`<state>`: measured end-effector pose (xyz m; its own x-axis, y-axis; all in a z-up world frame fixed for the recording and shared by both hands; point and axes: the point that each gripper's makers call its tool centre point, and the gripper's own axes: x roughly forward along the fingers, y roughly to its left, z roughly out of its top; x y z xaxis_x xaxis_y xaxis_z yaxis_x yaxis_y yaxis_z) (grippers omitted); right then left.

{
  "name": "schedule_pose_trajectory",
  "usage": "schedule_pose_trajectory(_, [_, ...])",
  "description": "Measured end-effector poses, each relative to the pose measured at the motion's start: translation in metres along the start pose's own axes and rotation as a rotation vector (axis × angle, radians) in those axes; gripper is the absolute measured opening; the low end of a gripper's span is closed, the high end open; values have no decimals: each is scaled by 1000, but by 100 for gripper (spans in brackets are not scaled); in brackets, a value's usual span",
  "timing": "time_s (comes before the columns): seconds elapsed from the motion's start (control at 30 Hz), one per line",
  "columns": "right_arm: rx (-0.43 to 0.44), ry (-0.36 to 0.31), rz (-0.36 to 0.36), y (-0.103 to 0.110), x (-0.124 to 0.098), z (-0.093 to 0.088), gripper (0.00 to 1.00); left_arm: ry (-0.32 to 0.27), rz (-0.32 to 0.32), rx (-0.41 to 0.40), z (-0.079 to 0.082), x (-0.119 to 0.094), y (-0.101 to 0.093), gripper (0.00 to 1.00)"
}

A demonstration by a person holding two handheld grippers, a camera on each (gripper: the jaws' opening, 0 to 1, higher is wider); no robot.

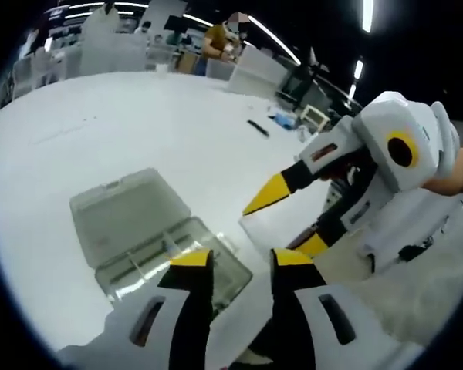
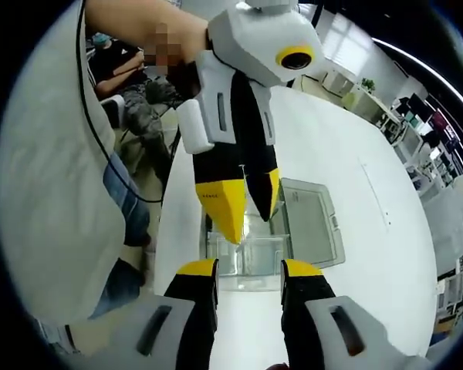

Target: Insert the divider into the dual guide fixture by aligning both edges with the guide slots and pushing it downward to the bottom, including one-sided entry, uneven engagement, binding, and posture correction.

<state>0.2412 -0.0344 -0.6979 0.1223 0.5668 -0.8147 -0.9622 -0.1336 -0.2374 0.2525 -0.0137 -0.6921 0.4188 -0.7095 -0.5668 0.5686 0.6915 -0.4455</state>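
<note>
A clear plastic box (image 1: 177, 266) lies on the white table with its lid (image 1: 127, 216) folded open. My left gripper (image 1: 241, 258) hovers just over the box's near end, jaws open and nothing between them. My right gripper (image 1: 289, 222) reaches in from the right, and a clear divider (image 1: 282, 230) spans the gap between its yellow tips. In the right gripper view the divider (image 2: 247, 266) sits across my right gripper (image 2: 249, 268), jaw to jaw. The left gripper (image 2: 248, 204) hangs above it, with the box lid (image 2: 312, 220) behind. The guide slots are too faint to make out.
The white table (image 1: 139, 116) spreads wide to the left and back. A small dark object (image 1: 257, 128) and some blue and white items (image 1: 289, 119) lie near its far edge. A person's sleeve (image 2: 54, 177) and the table's edge are at the left.
</note>
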Motion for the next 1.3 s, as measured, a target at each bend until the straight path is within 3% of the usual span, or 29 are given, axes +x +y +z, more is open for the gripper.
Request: schedule_pose_trajectory(1.3, [-37, -10, -54, -12, 0, 10, 27, -7, -66, -223, 0, 8, -9, 1])
